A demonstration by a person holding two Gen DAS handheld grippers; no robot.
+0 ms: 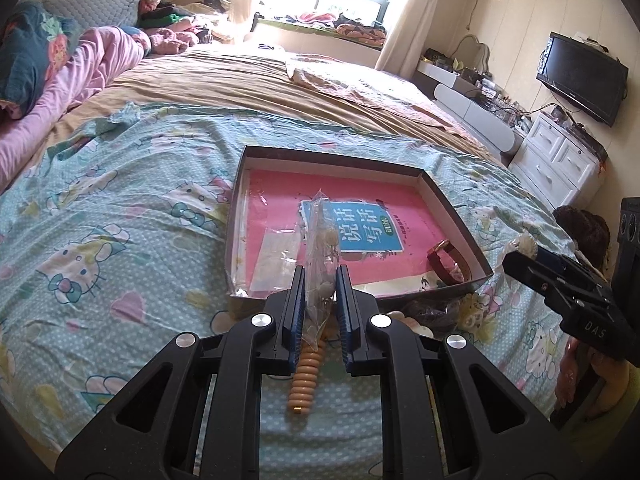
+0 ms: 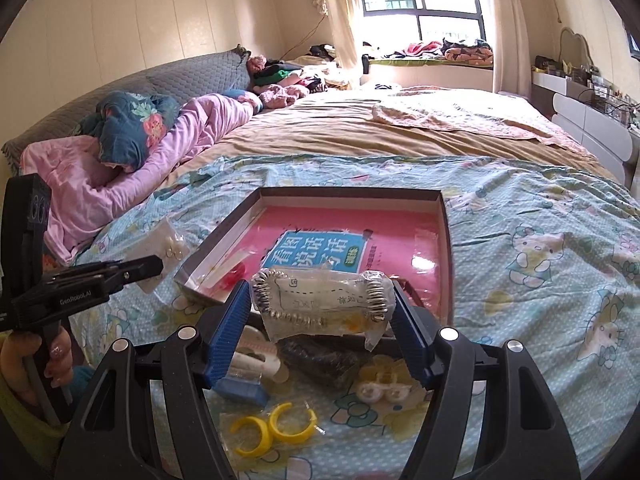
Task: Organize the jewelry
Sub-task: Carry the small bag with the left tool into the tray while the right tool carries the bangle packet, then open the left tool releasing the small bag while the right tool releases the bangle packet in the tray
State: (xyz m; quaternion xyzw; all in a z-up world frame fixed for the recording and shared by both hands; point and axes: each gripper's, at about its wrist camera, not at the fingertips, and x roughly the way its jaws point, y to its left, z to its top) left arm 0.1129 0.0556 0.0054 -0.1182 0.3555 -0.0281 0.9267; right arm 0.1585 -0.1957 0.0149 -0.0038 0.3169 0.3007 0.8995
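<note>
My left gripper [image 1: 320, 280] is shut on a clear bag of pale earrings [image 1: 320, 236], held upright over the near edge of a shallow cardboard box [image 1: 332, 156]. A pink book and a red-strapped watch [image 1: 444, 260] lie in the box. A tan beaded bracelet [image 1: 304, 384] rests on the bedsheet below the left fingers. My right gripper [image 2: 320, 304] is shut on a clear packet with a silver chain [image 2: 324, 300], held above the near side of the box [image 2: 444, 216]. The left gripper [image 2: 154, 267] with its bag [image 2: 170, 242] shows at the left of the right wrist view.
On the cartoon-cat sheet near the right gripper lie yellow hoop earrings [image 2: 272, 428], a dark bundle [image 2: 324, 356], a white piece [image 2: 380, 392], a small blue box [image 2: 240, 394] and a pale clip [image 2: 256, 356]. Pink bedding [image 2: 120, 168] lies far left; drawers [image 1: 560, 160] stand far right.
</note>
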